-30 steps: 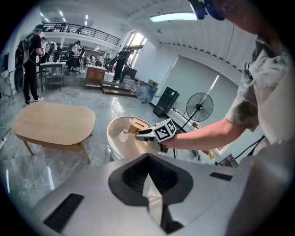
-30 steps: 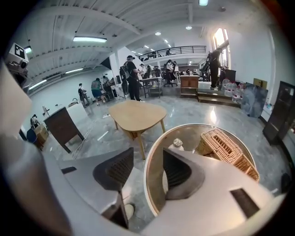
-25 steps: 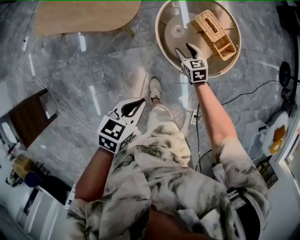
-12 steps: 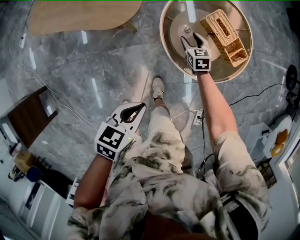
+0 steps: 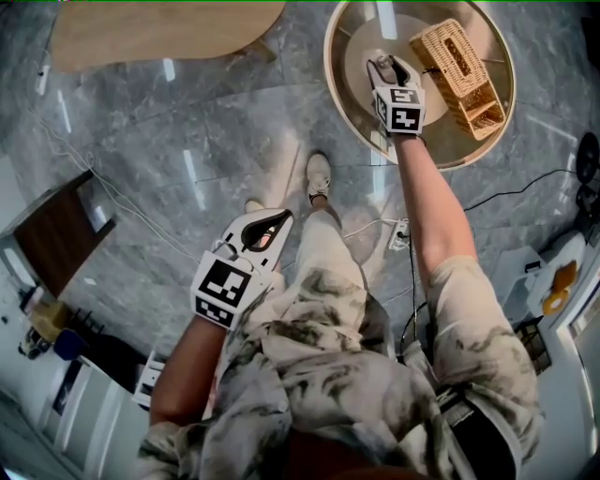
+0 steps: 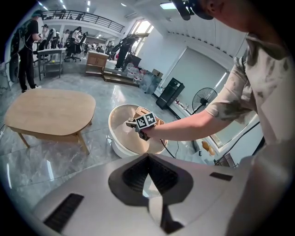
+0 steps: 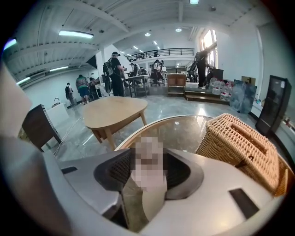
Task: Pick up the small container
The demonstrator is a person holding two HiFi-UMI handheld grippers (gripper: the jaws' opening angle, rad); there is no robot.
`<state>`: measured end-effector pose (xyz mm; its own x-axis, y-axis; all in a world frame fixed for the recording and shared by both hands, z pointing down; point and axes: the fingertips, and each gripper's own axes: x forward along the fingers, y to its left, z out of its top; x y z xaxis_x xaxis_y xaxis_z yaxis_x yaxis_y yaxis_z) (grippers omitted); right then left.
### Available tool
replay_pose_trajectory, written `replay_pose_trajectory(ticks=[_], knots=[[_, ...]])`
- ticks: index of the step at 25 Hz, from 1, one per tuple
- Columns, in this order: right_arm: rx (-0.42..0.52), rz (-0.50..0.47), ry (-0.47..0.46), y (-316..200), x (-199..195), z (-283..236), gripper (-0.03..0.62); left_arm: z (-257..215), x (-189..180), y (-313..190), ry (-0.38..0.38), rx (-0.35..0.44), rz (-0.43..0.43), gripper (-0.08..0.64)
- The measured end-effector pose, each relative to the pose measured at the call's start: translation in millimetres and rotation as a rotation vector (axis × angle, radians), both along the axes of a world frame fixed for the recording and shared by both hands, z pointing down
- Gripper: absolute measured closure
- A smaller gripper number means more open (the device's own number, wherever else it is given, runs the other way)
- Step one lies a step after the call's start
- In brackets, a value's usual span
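Observation:
The small container (image 7: 148, 168) stands pale and upright on the round glass table (image 5: 339, 89), with a mosaic patch over part of it. My right gripper (image 5: 387, 63) reaches over the table with one jaw on each side of the container. Its jaws are closing, and I cannot see the pads pressing on it. My left gripper (image 5: 270, 221) hangs low beside the person's left leg, above the floor, with its jaws together and nothing in them. In the left gripper view the right gripper (image 6: 132, 123) shows far off over the table.
A wicker basket (image 5: 461, 80) lies on the table just right of my right gripper, close beside it (image 7: 242, 145). A wooden oval table (image 5: 159, 28) stands to the far left. Cables (image 5: 487, 192) run across the grey marble floor. People work at desks in the background.
My right gripper has reached farther over the glass table, from its near rim to its middle, and now straddles the container. The left gripper has barely moved.

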<state>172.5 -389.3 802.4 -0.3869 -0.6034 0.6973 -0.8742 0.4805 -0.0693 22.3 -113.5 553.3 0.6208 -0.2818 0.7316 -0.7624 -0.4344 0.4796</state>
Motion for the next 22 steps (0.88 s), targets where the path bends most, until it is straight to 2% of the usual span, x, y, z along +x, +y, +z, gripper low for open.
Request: replay_pose_trajectory(ticks=[6,9,22], knots=[[0.026,0.008,0.009,-6.6,-1.1,2.4,0.397,5.7,-1.6,-0.1,-0.005,-0.008,-0.007,0.537],[0.031,-0.011,0.034,-6.1,-2.5,4.8,0.426,6.4,-0.1,0.1,-0.003,-0.007,-0.004,0.537],[-0.017,0.005,0.024,-3.6,-3.8,-5.1,0.434,-2.3,-12.7,1.4,-0.011,0.010,-0.004,0.537]])
